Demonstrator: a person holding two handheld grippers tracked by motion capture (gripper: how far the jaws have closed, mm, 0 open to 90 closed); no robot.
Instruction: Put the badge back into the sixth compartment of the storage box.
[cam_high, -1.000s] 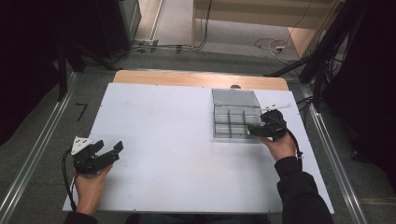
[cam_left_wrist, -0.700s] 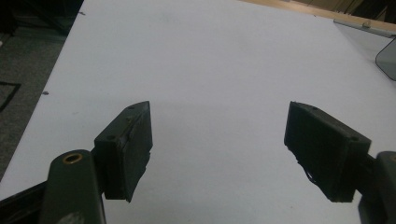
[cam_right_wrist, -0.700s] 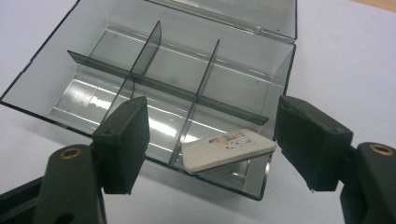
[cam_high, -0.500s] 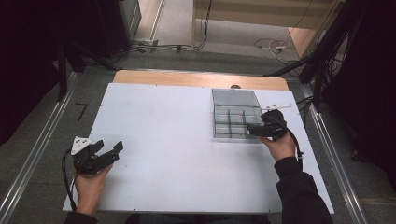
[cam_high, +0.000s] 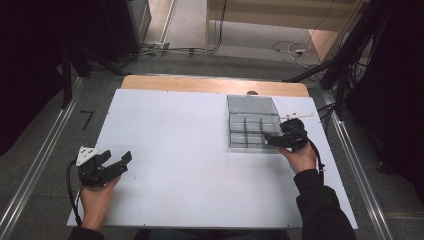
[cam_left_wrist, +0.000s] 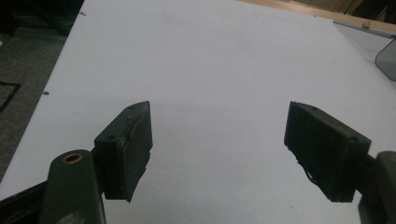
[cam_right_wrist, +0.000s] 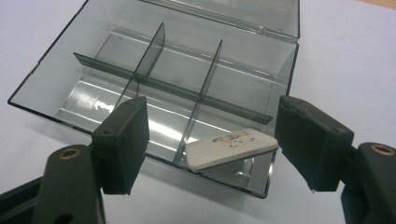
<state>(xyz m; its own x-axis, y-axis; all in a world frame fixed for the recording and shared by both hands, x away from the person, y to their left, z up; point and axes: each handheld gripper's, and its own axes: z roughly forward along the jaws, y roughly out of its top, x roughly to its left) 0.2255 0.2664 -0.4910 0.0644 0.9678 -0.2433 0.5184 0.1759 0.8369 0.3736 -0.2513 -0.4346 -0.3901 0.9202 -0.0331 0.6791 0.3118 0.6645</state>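
Left gripper (cam_high: 117, 162) parked on bare table (cam_high: 175, 150), jaws wide, nothing between, out of the way. Right gripper (cam_right_wrist: 212, 142) over organizer box (cam_right_wrist: 60, 77); jaws part open around white eraser (cam_right_wrist: 229, 149), which leans in the near corner compartment, probably just released.

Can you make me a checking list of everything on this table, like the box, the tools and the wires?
Surface: white table top, bare in the middle.
Job's things: clear grey plastic compartment box, lid open; small white flat eraser-like tile leaning in its near corner compartment.
Clutter: nothing seen.
Grippers: left tool open over bare table; right tool open, jaws either side of the tile.
Cables: black cable trailing from left tool.
Surroundings: grey floor, metal rails.
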